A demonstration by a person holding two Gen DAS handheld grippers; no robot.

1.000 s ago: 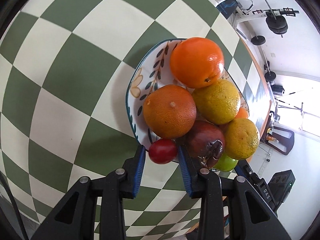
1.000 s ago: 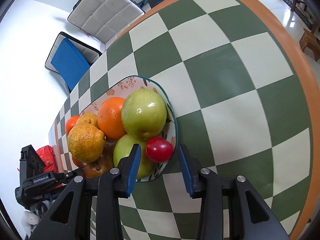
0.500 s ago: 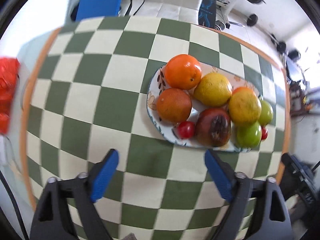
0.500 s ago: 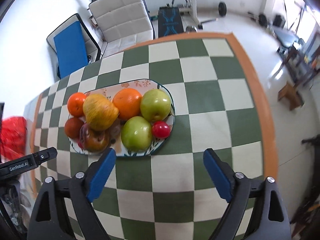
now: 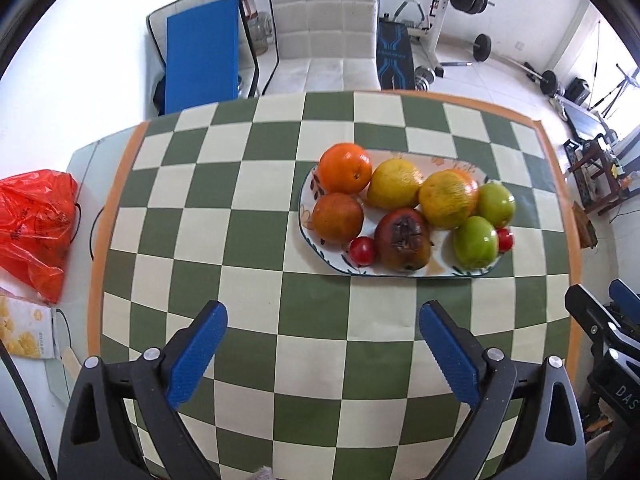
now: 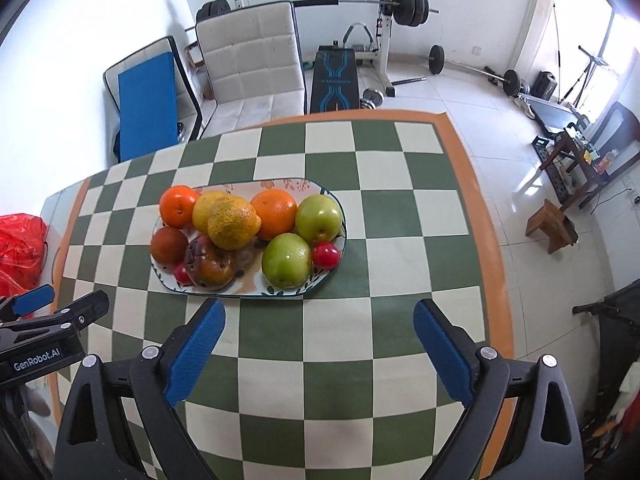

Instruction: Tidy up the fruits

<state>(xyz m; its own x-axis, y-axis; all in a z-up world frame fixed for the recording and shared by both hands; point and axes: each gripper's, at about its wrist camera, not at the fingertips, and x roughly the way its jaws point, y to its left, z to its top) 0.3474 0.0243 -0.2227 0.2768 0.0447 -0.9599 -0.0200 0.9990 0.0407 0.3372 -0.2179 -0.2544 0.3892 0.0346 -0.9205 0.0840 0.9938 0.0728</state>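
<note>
All fruit sits on plate (image 5: 400,273), centre-right of frame; task looks done. Left gripper (image 5: 323,354) & right gripper (image 6: 317,350): jaws wide, empty.

A: What sits on the table (image 5: 256,240)?
B: A platter (image 5: 440,270), right of the middle in the left wrist view, with all the fruit piled on it.
A: How is the fruit laid out?
B: Two oranges (image 5: 344,168) lie at its left end, two apples (image 5: 476,242) at its right end, a persimmon (image 5: 402,240) near the front edge between them. One tomato (image 5: 363,251) lies just left of the persimmon, another (image 5: 505,239) just right of the near apple.
A: Beyond the table?
B: A chair (image 5: 324,24) stands behind the far edge. A bag (image 5: 36,224) lies off the left edge.
</note>
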